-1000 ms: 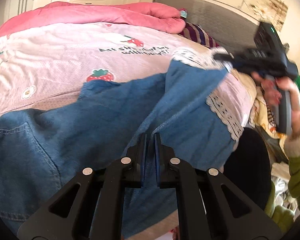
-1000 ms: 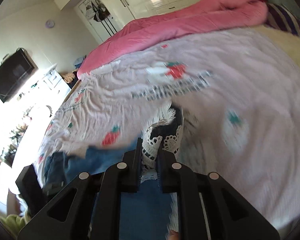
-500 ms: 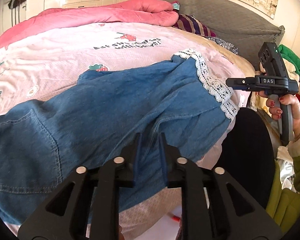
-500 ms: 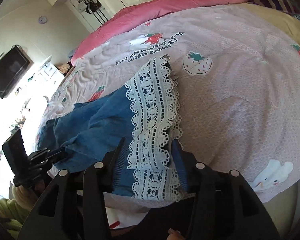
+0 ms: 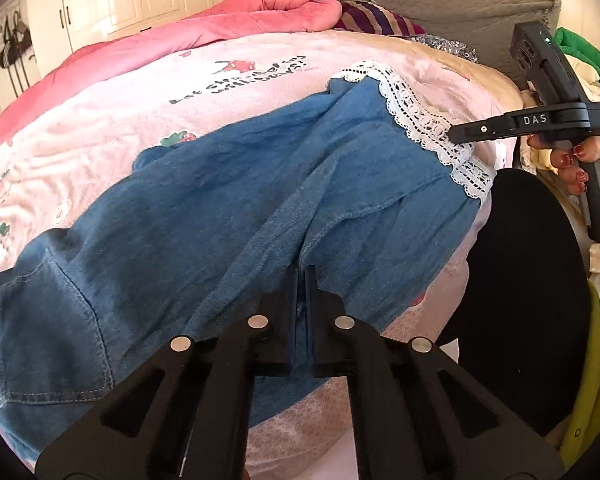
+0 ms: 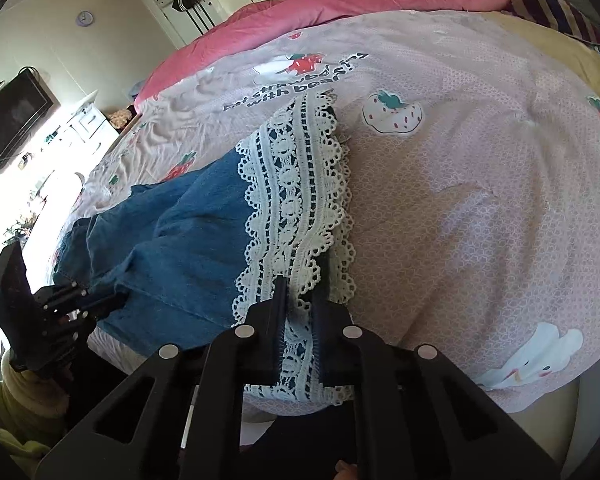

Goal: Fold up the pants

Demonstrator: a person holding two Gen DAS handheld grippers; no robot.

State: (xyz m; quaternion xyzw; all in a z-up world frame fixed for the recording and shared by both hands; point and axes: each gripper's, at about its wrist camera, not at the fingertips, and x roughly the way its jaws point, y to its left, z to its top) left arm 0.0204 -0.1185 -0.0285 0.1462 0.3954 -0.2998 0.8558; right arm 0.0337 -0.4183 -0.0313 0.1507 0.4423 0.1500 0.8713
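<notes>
- Since the earlier frame: lace hem has come down from mid-air onto the bed [image 6: 480, 208]; right claw [image 6: 300, 312] went wide, now closing on the lace hem [image 6: 295, 200], lace between its fingers
- Pants [image 5: 219, 216] lie flat across frame centre, legs stacked
- Left claw [image 5: 302, 280] clenched on a denim ridge, lower centre
- Judgement: pinch both layers, lift both ends together, keep the hem edges aligned before folding over

Blue denim pants [image 5: 203, 216] spread across pink strawberry-print bedsheet [image 5: 111, 120], near its front edge. White lace hem [image 6: 295, 208] at pants' right end. Rolled pink quilt [image 5: 219, 28] behind sheet; grey padded headboard [image 5: 440, 4] far right.
</notes>
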